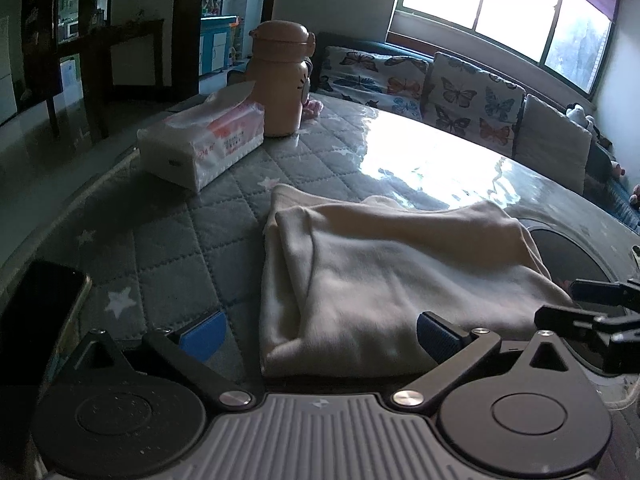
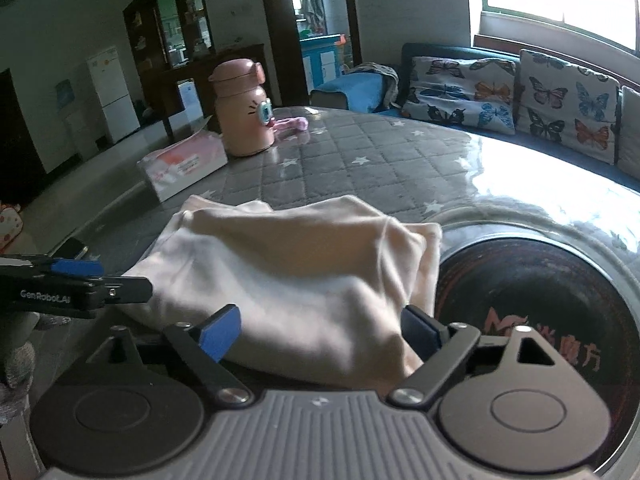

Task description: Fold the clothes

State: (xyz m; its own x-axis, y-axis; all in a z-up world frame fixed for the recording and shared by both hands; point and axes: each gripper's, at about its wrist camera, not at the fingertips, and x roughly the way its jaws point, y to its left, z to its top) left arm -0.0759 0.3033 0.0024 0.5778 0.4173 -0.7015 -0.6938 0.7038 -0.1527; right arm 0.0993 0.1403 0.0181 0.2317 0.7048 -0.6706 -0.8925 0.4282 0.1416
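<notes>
Cloth (image 1: 384, 276), cream and folded into a rough square, is laid on the quilted table (image 1: 188, 232) beside a dark round plate (image 2: 532, 288). The left gripper (image 1: 320, 334) is held wide open, its near edge framed by the blue pads. The right gripper (image 2: 322, 330) is likewise spread apart, nothing clasped. A tissue pack (image 1: 204, 142) and a pink bottle (image 1: 280, 80) are seen beyond.

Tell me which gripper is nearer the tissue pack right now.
Left. The left gripper sits at the folded cream garment's near-left corner, on the tissue pack's side. The right gripper is at the garment's opposite end, beside the dark round inset.
</notes>
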